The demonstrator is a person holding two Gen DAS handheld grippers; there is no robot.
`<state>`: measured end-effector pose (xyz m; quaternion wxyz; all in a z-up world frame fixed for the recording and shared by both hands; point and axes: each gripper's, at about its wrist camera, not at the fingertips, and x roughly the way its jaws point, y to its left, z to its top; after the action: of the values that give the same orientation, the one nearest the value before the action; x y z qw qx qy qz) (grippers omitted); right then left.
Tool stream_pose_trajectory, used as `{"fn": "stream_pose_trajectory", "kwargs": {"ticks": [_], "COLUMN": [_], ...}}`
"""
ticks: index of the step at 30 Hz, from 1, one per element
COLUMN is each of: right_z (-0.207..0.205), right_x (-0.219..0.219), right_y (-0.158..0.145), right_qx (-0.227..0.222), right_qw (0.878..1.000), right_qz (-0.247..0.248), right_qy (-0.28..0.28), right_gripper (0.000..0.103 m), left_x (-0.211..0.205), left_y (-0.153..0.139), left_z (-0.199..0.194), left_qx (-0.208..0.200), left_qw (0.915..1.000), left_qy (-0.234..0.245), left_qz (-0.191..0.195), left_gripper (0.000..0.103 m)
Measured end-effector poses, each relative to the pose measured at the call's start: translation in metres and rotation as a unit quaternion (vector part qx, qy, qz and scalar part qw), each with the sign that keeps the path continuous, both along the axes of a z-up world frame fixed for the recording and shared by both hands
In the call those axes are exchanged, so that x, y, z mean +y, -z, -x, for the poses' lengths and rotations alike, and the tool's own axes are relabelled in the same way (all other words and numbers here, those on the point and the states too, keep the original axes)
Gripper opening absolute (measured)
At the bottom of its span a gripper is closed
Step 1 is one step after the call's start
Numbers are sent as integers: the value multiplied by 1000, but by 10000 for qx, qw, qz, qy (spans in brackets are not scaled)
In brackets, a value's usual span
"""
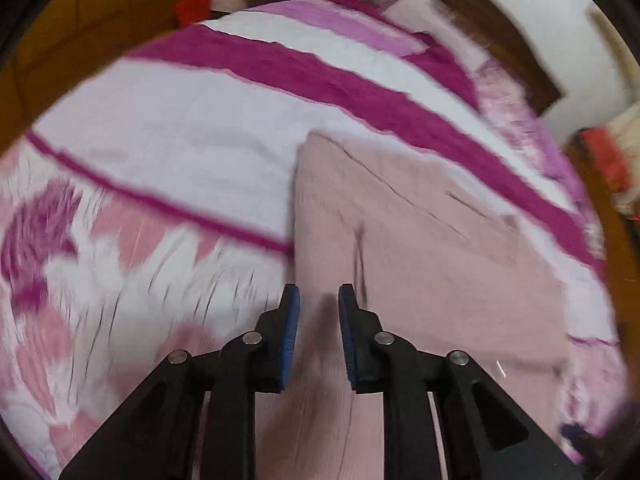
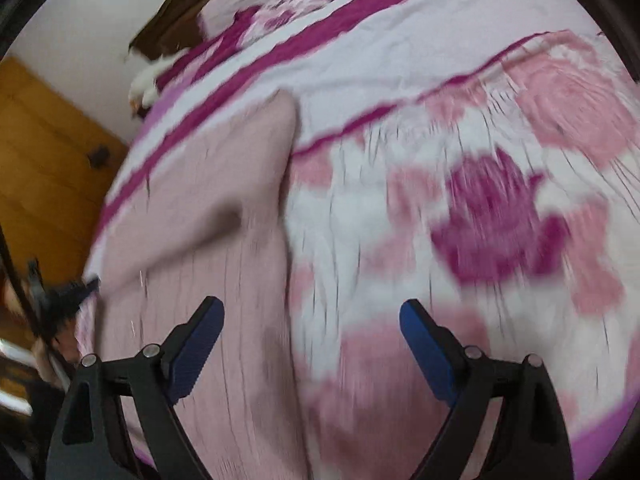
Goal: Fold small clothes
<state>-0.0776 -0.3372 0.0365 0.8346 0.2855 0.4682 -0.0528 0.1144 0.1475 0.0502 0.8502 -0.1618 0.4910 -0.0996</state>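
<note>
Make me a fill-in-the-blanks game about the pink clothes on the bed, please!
1. The pale pink garment lies on a ____.
2. The bedcover has white and ____ stripes.
3. The pads on the gripper fingers are ____.
4. The right gripper is opened ____ than the left gripper.

Missing words: bed; magenta; blue; wider

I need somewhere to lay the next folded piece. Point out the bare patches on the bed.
Free: the white band between the magenta stripe and the pink garment; also the floral area right of the garment. Crowded: the pillow end.
</note>
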Motion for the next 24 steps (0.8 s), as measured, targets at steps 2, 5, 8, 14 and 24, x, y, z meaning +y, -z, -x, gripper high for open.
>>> {"fn": "stream_pose_trajectory", "kwargs": {"ticks": [2, 5, 8, 14, 24], "right_z": [33, 73, 103, 136, 127], "right_x": [22, 48, 56, 70, 107], "right_y": [7, 23, 25, 40, 32], "right_qx": [82, 25, -173, -275, -613], "right_qw": [9998, 9988, 9998, 9985, 9958], "right_qz": [-4, -225, -120, -384, 677], "right_qy": [-204, -425, 3, 283, -110], "right_gripper": [93, 89, 67, 64, 10], "left_x": [20, 45, 60, 99, 73], "left_y": [-5, -6, 10, 56, 62], "left_z": [45, 113, 165, 224, 238], "left_qx": [-163, -276, -40, 425, 401], "left_qw": [9988, 9972, 9982, 9895, 9829], "left_qy": [338, 475, 407, -59, -112], "left_qz": [307, 514, 432, 1382, 1796], "left_gripper": [20, 27, 27, 27, 0]}}
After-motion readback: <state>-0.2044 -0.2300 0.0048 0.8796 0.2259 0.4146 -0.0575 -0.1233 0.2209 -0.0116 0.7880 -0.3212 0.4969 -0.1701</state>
